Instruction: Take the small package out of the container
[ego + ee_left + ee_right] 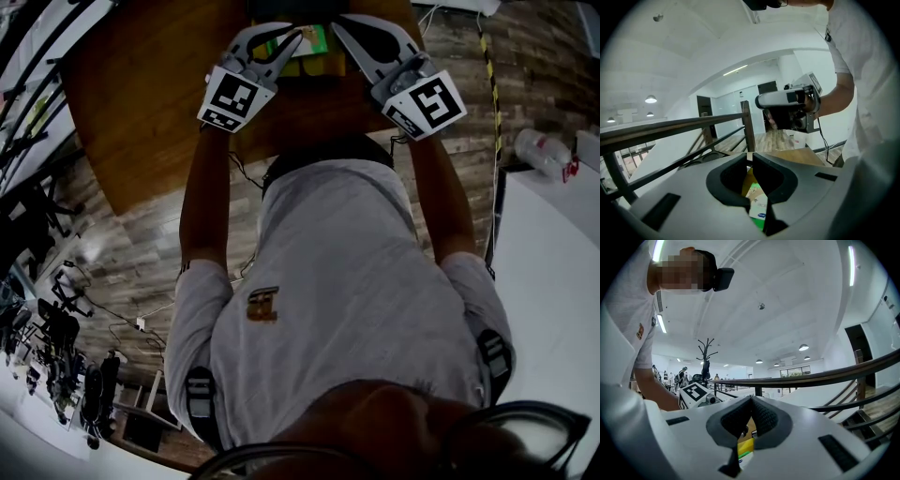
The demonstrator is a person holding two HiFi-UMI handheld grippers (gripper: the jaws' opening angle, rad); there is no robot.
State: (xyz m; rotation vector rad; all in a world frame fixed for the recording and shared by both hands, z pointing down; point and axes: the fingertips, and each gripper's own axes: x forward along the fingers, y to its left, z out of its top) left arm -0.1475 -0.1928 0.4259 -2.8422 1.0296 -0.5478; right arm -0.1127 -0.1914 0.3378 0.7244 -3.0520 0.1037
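The container point(302, 67) is a yellow-sided box at the far edge of the wooden table point(141, 103). A small green and white package point(313, 39) lies in it. My left gripper point(298, 36) hovers just left of the package with its jaws closed together, tips by the package's edge. Its own view shows my left gripper point(751, 157) shut, with the package point(758, 206) showing through the gap behind the tips. Whether the tips pinch it I cannot tell. My right gripper point(336, 22) is over the container's right side. Seen along its jaws, my right gripper point(751, 399) is shut and holds nothing.
A white surface point(553, 281) lies at the right, and a clear plastic item point(544, 150) sits near it. A yellow-black strip point(487, 56) runs along the wood-plank floor. Cables and gear point(56, 347) crowd the left. A dark railing point(693, 124) stands beyond the table.
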